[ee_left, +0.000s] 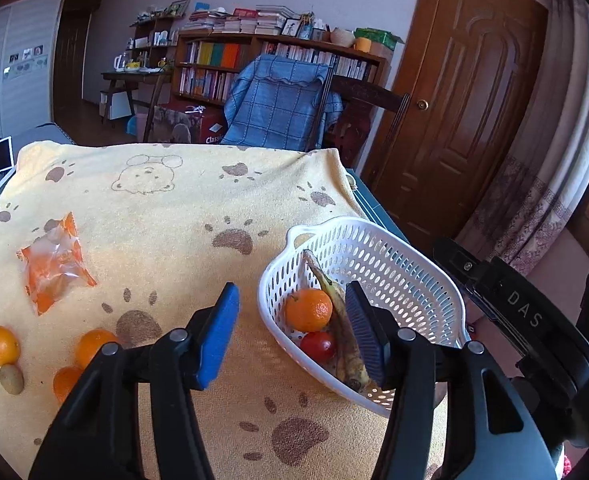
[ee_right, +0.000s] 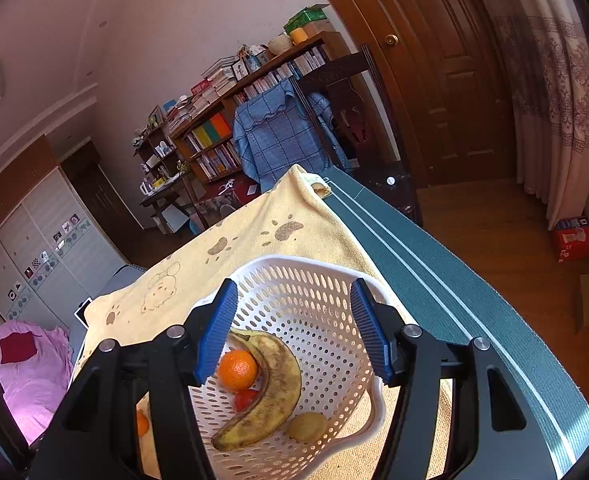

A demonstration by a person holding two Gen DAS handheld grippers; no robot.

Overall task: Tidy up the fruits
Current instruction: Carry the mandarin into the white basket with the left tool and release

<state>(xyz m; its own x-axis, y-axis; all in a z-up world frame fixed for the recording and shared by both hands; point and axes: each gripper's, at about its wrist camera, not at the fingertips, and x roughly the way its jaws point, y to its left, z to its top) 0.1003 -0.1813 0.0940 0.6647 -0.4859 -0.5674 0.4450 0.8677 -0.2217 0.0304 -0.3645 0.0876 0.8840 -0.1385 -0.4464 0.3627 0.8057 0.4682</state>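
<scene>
A white perforated basket (ee_left: 394,264) sits on the yellow towel at the right and also shows in the right wrist view (ee_right: 318,280). It holds a spotted banana (ee_right: 272,392), an orange (ee_right: 237,369), a red tomato (ee_right: 244,399) and a small yellow-brown fruit (ee_right: 307,426). My left gripper (ee_left: 290,332) is open and empty over the basket's near-left rim. My right gripper (ee_right: 294,328) is open and empty above the basket. On the towel at the left lie three oranges (ee_left: 1,345) (ee_left: 92,344) (ee_left: 65,382) and a kiwi (ee_left: 11,379).
An orange plastic wrapper (ee_left: 54,264) lies on the yellow paw-print towel (ee_left: 174,208). The green table edge (ee_right: 434,280) runs right of the basket. A chair with a blue cover (ee_left: 278,108), bookshelves and a wooden door (ee_left: 466,100) stand behind.
</scene>
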